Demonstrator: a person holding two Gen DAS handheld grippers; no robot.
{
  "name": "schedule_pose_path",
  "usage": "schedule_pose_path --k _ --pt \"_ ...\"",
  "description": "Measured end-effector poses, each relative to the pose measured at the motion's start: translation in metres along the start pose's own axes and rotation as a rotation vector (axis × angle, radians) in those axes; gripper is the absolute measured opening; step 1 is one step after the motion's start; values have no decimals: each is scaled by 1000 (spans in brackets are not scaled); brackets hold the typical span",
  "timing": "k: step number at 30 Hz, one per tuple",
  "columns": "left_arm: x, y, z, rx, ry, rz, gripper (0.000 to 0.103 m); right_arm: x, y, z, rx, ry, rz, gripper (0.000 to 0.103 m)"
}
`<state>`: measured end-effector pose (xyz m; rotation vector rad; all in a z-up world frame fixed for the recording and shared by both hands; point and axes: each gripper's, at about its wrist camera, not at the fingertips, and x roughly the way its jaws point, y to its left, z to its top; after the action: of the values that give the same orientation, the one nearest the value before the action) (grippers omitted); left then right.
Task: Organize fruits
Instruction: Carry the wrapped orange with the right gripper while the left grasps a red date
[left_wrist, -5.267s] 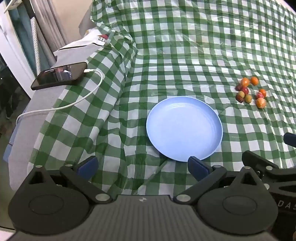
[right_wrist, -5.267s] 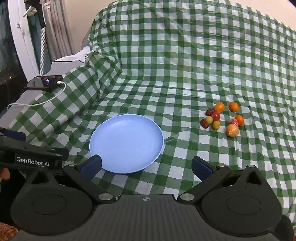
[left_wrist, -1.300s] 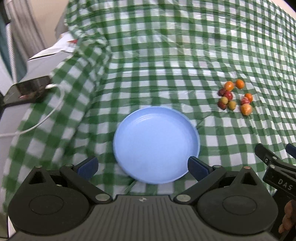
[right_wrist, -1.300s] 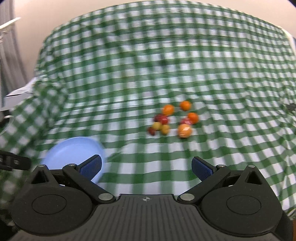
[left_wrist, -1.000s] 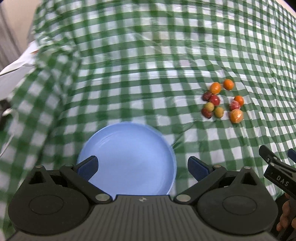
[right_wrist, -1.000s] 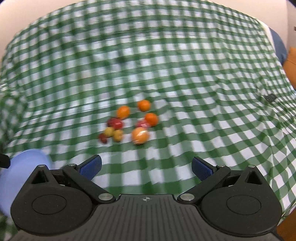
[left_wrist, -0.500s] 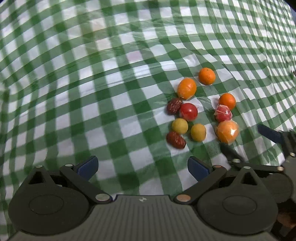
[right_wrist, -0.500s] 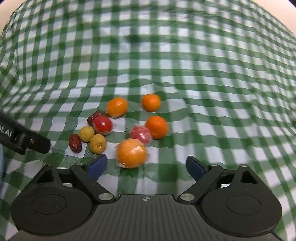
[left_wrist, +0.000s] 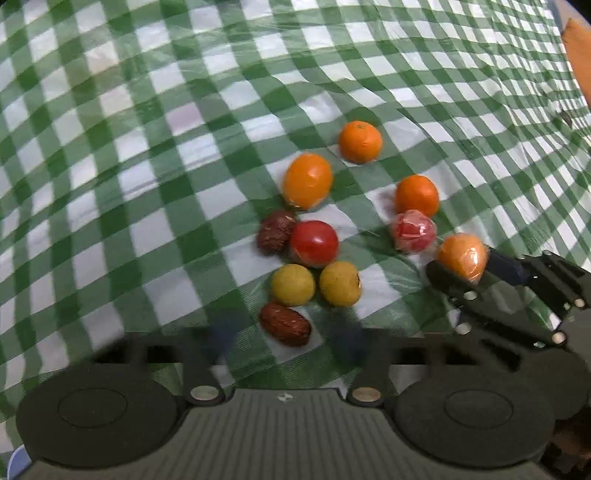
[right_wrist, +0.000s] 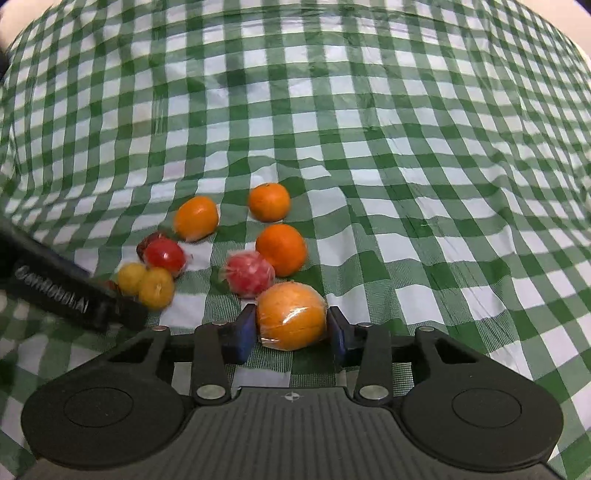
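Several small fruits lie in a cluster on the green checked cloth (left_wrist: 147, 147). My right gripper (right_wrist: 291, 332) has its jaws closing, and both blue pads touch the sides of a plastic-wrapped orange (right_wrist: 291, 314), which rests on the cloth. The left wrist view shows that same wrapped orange (left_wrist: 461, 254) in the right gripper (left_wrist: 469, 275). My left gripper (left_wrist: 284, 334) points steeply down with its jaws closing and blurred. A dark red date (left_wrist: 284, 325) lies between them with a gap on each side. Beyond it sit two yellow fruits (left_wrist: 293, 284), a red tomato (left_wrist: 314, 243) and a second date (left_wrist: 275, 232).
Further back lie two tangerines (left_wrist: 360, 142), a wrapped orange fruit (left_wrist: 307, 181) and a wrapped red fruit (left_wrist: 413, 230). The cloth is wrinkled around them. A sliver of the blue plate (left_wrist: 14, 461) shows at the bottom left. An orange object (left_wrist: 580, 55) sits at the far right edge.
Both grippers came down and closer to the fruit cluster. The right jaws narrowed onto the wrapped orange, and the left jaws narrowed around the near date.
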<state>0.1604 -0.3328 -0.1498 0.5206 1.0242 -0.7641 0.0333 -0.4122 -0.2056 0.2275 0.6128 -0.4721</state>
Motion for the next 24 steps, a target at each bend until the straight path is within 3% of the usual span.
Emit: schedule_pose_path --k 6,9,12,19,24 --pt "-19 4 -8 -9 -27 4 33 2 -13 4 13 -20 -35 39" --pt "-44 11 -17 -51 -36 29 33 -8 -20 15 21 -34 -80 39" --pt "-81 18 -34 -83 -46 72 33 -30 -25 27 24 -66 -72 39" --pt "-169 35 -97 -166 -46 130 33 -109 -9 21 -6 -55 62 39" --pt "-218 49 -146 -229 -51 175 33 -174 40 5 -73 -28 179 39"
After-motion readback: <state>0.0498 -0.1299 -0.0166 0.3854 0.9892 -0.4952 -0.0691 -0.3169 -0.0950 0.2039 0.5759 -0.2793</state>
